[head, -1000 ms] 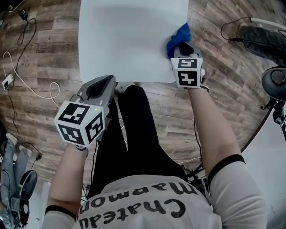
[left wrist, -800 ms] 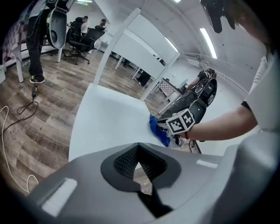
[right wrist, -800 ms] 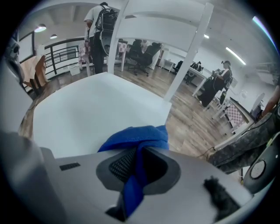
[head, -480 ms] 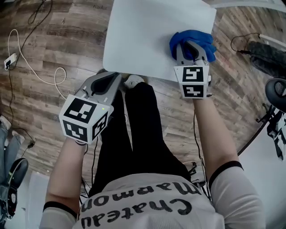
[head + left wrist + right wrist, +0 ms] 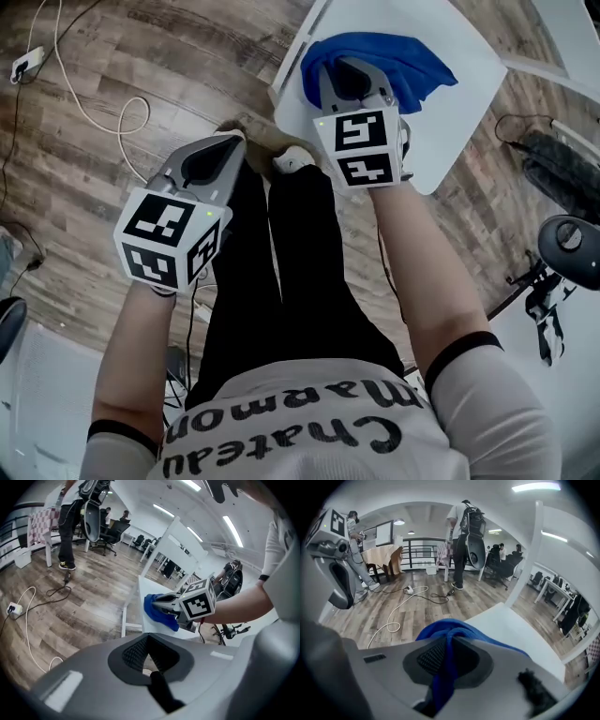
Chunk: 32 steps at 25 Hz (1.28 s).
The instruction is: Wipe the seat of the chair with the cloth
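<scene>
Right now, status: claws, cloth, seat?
Right claw shut on cloth, cloth on seat. Left claw shut, empty, off the seat. Nothing in the way.

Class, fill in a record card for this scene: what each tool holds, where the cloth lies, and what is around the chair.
Right tool: shut on the blue cloth
Cloth position: spread on the white chair seat, close to one corner
Left tool: shut, nothing between its jaws
Left tool position: off the chair, above the floor, beside the person's legs
Floor: wood planks
Other items: a white cable lies on the floor to the left
</scene>
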### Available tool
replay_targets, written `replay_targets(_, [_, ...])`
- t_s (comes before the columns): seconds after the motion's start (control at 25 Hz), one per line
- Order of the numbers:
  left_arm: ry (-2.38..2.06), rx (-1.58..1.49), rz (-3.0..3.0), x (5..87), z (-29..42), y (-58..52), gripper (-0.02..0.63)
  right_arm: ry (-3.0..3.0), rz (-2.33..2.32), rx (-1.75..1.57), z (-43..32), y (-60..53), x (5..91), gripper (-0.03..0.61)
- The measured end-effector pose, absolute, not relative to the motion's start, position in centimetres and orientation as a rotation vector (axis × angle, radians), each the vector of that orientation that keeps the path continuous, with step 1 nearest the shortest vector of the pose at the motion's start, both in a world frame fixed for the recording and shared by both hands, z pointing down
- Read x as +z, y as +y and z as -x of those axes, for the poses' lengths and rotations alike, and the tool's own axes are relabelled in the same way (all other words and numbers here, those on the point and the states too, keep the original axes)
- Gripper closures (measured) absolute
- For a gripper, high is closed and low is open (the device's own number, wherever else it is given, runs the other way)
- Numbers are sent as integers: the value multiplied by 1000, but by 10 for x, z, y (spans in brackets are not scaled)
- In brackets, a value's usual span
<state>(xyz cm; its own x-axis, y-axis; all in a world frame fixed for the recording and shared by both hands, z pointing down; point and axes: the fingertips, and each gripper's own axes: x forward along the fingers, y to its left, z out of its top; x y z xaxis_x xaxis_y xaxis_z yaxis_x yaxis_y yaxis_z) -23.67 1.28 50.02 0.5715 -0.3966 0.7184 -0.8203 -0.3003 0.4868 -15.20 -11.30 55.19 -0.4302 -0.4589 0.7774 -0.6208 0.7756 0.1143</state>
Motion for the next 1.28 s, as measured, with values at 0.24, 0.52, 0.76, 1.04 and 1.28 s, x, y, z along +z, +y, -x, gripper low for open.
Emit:
replay_targets(0.24, [-997, 585, -1846, 516, 264, 23, 606, -2074, -924, 235, 152, -118, 564, 534])
replay_targets(0.52, [-976, 597, -1865, 522, 262, 4, 606, -2075, -909, 237, 154, -114, 566, 535])
replay_targets(0.76, [-904, 673, -1931, 518, 232, -12, 606, -2038, -1071, 319, 120, -124, 565, 535])
replay_targets(1.04, [-817, 721, -1981, 513, 157, -14, 606, -1992, -1165, 347, 33, -119, 562, 535])
replay_targets(1.28, [-688, 767, -2024, 515, 80, -7, 606, -1918, -1274, 381, -60, -108, 563, 535])
